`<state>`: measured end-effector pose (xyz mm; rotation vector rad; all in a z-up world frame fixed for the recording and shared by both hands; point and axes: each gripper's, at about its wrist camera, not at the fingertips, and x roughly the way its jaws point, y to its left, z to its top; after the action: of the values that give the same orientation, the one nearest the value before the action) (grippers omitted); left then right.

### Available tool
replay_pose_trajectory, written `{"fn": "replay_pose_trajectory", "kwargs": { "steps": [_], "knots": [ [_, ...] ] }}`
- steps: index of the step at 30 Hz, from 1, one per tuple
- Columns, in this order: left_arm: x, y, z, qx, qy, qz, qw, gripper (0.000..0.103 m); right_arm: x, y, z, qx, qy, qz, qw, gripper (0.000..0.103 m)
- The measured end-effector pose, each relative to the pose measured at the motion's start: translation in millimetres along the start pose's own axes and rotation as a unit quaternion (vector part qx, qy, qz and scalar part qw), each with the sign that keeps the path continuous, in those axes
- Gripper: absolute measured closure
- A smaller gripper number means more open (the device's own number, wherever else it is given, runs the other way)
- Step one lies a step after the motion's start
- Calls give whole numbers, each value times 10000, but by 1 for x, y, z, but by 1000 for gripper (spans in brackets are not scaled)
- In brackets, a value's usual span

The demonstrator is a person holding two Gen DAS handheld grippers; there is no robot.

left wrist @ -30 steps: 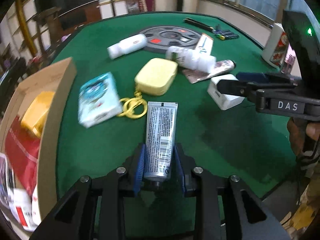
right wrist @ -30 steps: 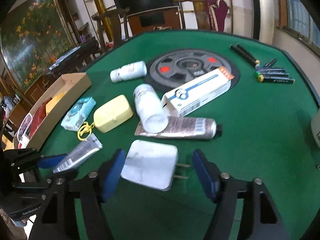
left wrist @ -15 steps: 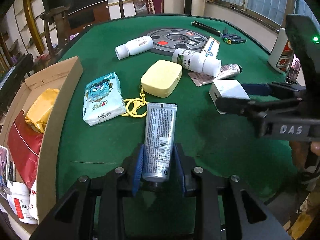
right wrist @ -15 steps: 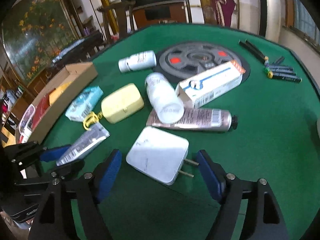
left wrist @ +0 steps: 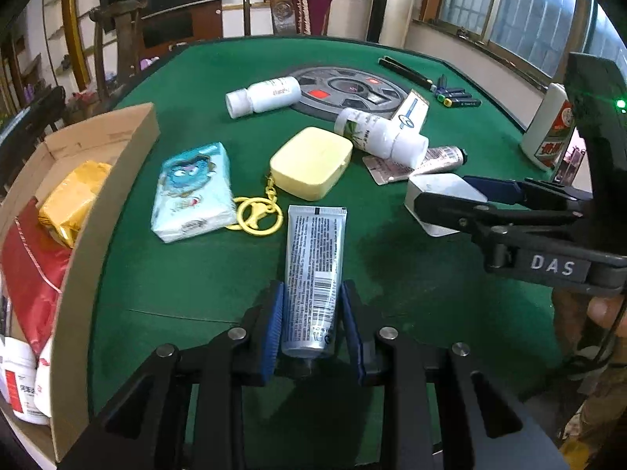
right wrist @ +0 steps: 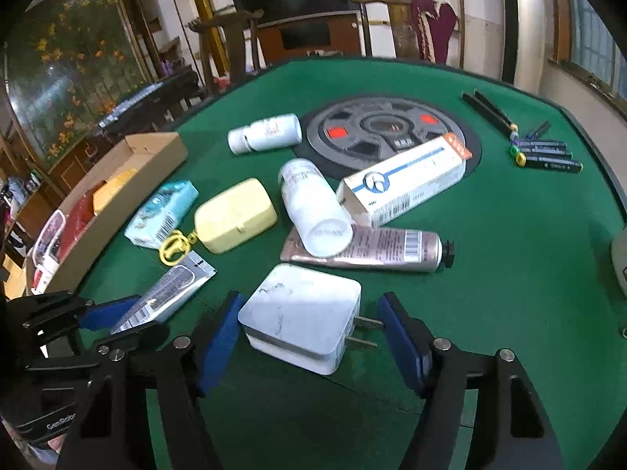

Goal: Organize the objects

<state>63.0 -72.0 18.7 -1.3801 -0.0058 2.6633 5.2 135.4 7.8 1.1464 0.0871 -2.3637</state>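
On the green worktop [left wrist: 203, 274], loose items lie clustered around a yellow case [left wrist: 311, 162], taken here as landmark.

Left gripper [left wrist: 311, 325]: jaws narrow, clamped on the cap end of a silver tube [left wrist: 313, 270]. The tube's crimped end points toward the yellow case and stops just short of it.

Right gripper [right wrist: 309, 333]: jaws closing, wide either side of a white plug adapter [right wrist: 299, 317], right of the case and nearer the camera. The pads do not press on it; its two prongs point at the right-hand pad.

Around the yellow case:
- A yellow key ring [left wrist: 258, 213] hangs from its near corner on a short chain, just beside the tube's crimped end.
- A blue tissue pack [left wrist: 192, 192] sits just left, touching the ring.
- A cardboard box [left wrist: 106, 211] stands further left at the worktop edge, holding a yellow packet, a red bag and white jars.
- A white bottle [right wrist: 313, 207] lies on its side just right, resting on a pinkish tube [right wrist: 376, 250] and against a long white carton [right wrist: 403, 180].
- A second white bottle [right wrist: 266, 133] lies beyond the case, beside a round grey dial [right wrist: 388, 137] set into the worktop.
- Dark markers [right wrist: 544, 156] lie well apart, far right.

The pinkish tube and tipped bottle crowd the adapter's far side.
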Motion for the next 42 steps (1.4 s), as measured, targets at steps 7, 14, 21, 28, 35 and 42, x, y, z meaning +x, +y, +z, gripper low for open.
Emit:
{"fn": "replay_pose_trajectory", "kwargs": {
  "steps": [7,14,21,28,35,42],
  "knots": [
    [-14,2,2,31,-211,167,9996,75,-9,2,3,21,-284,171,9994,28],
    [-29,10,3,-56,-359,243,9990,75,-13,5,4,8,-449,255,9987,28],
    [-44,16,3,-58,-547,471,9974,75,-15,13,7,93,-566,363,9977,28],
    [-60,24,6,-81,-729,654,9952,75,-15,31,11,73,-679,544,9962,28],
    [-75,37,7,-163,-888,845,9923,75,-13,48,14,13,-694,655,9954,28],
    [-83,51,6,-272,-966,937,9905,75,-9,57,15,-41,-643,698,9955,28]
  ]
}}
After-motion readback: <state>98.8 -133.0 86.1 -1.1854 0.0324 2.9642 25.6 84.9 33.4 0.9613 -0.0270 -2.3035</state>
